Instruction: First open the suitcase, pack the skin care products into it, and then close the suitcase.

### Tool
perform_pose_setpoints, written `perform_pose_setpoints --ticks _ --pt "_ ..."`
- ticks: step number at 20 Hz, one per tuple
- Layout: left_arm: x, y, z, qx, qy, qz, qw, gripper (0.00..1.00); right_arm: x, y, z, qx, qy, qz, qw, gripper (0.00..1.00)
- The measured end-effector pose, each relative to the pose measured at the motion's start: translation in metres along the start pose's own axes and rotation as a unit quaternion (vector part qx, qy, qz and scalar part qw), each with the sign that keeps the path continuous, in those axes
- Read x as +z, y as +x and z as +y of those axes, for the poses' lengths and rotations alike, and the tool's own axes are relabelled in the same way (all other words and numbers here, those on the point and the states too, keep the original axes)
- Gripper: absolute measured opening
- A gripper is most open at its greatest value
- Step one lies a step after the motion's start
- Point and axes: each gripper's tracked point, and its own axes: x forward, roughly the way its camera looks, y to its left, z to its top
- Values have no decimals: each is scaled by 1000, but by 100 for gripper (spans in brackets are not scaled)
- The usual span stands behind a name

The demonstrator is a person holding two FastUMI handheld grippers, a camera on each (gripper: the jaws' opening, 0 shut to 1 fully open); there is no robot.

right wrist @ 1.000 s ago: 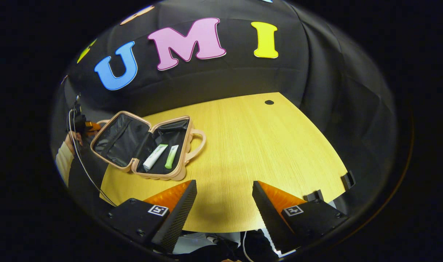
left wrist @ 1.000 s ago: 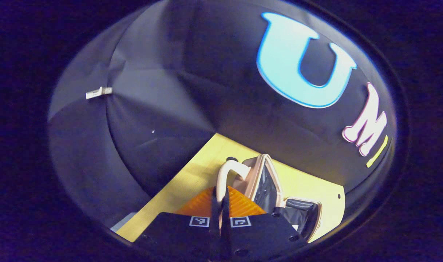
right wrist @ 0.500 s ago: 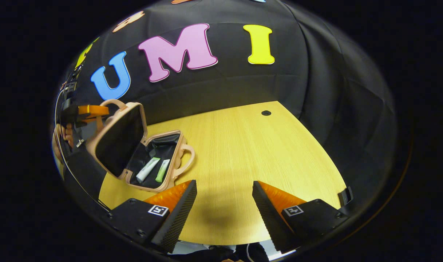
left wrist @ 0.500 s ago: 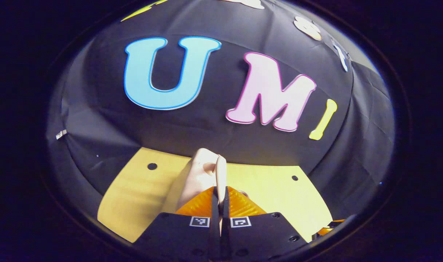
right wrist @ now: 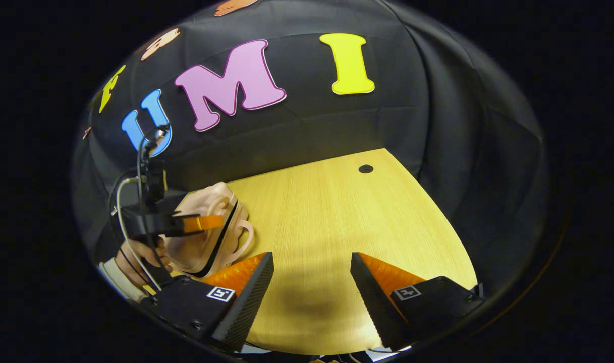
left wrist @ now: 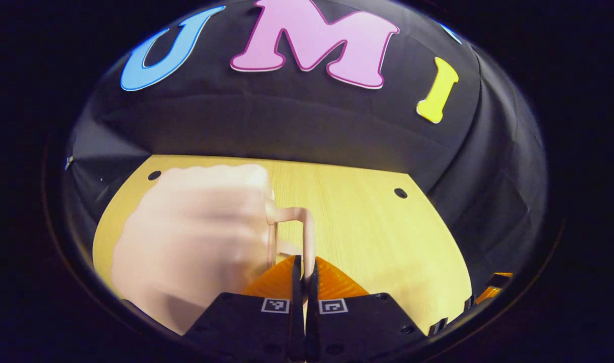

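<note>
The peach suitcase lies blurred at the left of the left gripper view, its ribbed lid lowered almost onto the base. My left gripper is shut on the lid's loop handle. In the right gripper view the suitcase sits at the table's left, with a thin dark gap between its two halves. The left gripper reaches over the suitcase there, held by a hand. The skin care tubes are hidden inside. My right gripper hovers open over bare table, right of the case.
The yellow wooden table has a cable hole near its far edge, and two more holes appear in the left gripper view. Black cloth walls stand close behind. A cable loops off the left gripper.
The left gripper has swung the lid by its handle from wide open, through upright, down to nearly shut, covering the two tubes. The right gripper stayed open and barely moved.
</note>
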Motion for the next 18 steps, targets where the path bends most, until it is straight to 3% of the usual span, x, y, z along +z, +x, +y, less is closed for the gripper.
perform_pose_setpoints --ticks 2,3,7,8,9,15,18 --pt "-5 -1 -7 -12 -10 -1 1000 10 5 5 -6 1 6 1 1000 98" --pt "-3 -7 -14 -26 -16 -4 1000 17 9 5 -6 0 10 -5 1000 98" --pt "25 -52 -11 -39 -15 -82 996 71 34 3 5 -4 -11 -40 999 97" --pt "35 -77 -3 -28 -4 -111 993 79 40 1 10 -5 -16 -47 999 97" --pt "46 -103 3 -20 5 -139 990 100 47 -4 16 -1 -17 -58 998 97" --pt "69 -238 27 -10 1 -240 971 96 80 -47 76 16 -24 -130 991 97" --pt "63 -277 49 6 -4 -267 964 96 77 -71 102 22 -33 -154 987 97"
